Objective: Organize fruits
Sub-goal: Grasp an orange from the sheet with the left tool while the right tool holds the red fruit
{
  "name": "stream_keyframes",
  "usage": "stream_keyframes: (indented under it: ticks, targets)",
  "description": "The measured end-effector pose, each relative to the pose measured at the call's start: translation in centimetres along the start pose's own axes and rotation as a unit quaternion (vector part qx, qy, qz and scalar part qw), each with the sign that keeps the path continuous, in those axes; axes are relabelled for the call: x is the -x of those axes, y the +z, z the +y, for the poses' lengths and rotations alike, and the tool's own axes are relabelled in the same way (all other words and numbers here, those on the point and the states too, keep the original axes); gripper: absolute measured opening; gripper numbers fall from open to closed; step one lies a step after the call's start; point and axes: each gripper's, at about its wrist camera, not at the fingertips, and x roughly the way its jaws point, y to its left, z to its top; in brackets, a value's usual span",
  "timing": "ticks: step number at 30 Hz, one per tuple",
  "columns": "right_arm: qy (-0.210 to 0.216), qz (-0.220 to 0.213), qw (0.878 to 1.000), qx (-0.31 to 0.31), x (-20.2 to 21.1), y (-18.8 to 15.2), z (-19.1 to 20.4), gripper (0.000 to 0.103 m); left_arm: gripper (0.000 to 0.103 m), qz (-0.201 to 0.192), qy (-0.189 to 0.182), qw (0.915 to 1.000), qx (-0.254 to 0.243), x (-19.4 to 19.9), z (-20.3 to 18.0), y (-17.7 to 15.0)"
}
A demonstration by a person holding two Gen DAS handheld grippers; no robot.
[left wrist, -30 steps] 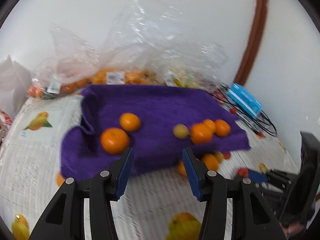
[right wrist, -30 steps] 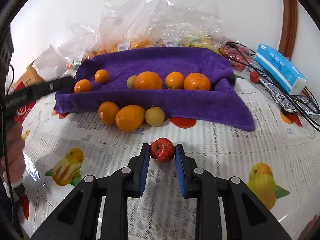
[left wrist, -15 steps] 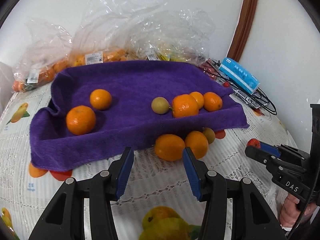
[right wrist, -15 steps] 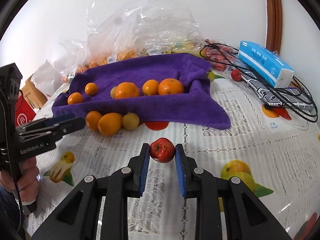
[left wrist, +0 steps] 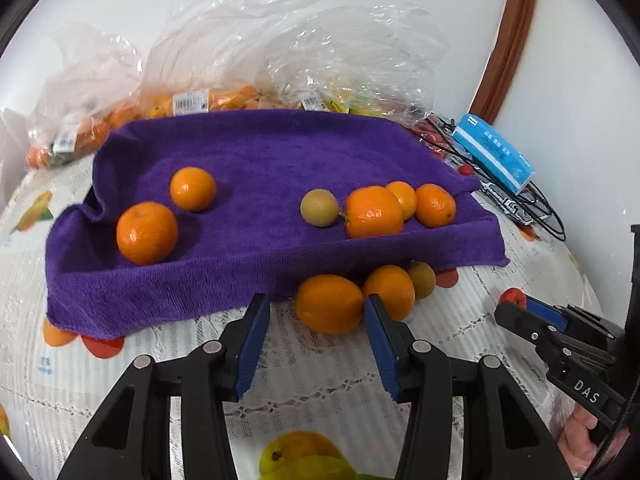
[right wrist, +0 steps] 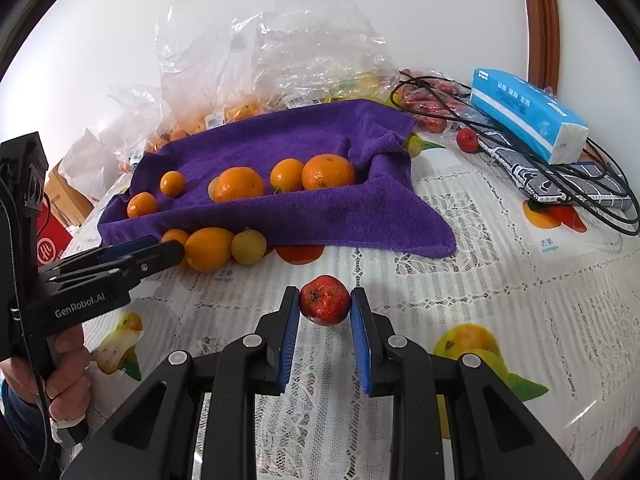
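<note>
Right tongs (right wrist: 325, 312) clamp a small red fruit (right wrist: 325, 305); left tongs (left wrist: 314, 312) reach for an orange fruit (left wrist: 329, 303) on the counter (right wrist: 500, 288).

The red fruit sits pinched between the right tongs' blue pads, above the lace-covered counter and in front of the purple towel (left wrist: 260, 168). The left tongs, whose jaws have just been closing, stand partly apart with the large orange fruit between their tips; the pads do not press it (the right pad looks just beside its skin). That fruit lies at the towel's front edge, touching a second orange (left wrist: 390, 290) with a small yellowish fruit (left wrist: 422, 278) beyond. On the towel rest several more oranges (left wrist: 147, 232). Clear plastic bags (left wrist: 280, 48) of fruit stand behind, and a blue tissue pack (right wrist: 528, 114) lies to the right on black cables (right wrist: 592, 184).
</note>
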Motion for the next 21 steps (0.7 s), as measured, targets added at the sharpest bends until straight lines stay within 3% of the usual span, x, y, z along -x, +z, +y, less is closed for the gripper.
stream_keyframes:
  ticks: [7, 11, 13, 21]
  targets:
    - [-0.004, 0.000, 1.000, -0.002, 0.0, -0.1, 0.0, 0.026, 0.042, 0.008, 0.009, 0.9998, -0.018, -0.5, -1.0, -0.1]
    - [-0.001, 0.001, 1.000, 0.000, -0.1, 0.0, 0.0, 0.026, 0.042, 0.020, 0.035, 0.9989, -0.022, -1.3, -1.7, 0.1]
    - [0.000, 0.005, 1.000, -0.001, -0.2, 0.0, -0.1, 0.026, 0.036, 0.014, 0.030, 0.9993, -0.019, -1.0, -1.7, 0.1]
    - [-0.001, 0.005, 1.000, -0.005, -0.1, 0.0, -0.1, 0.026, 0.036, 0.019, 0.033, 0.9993, -0.001, -0.9, -0.8, -0.1]
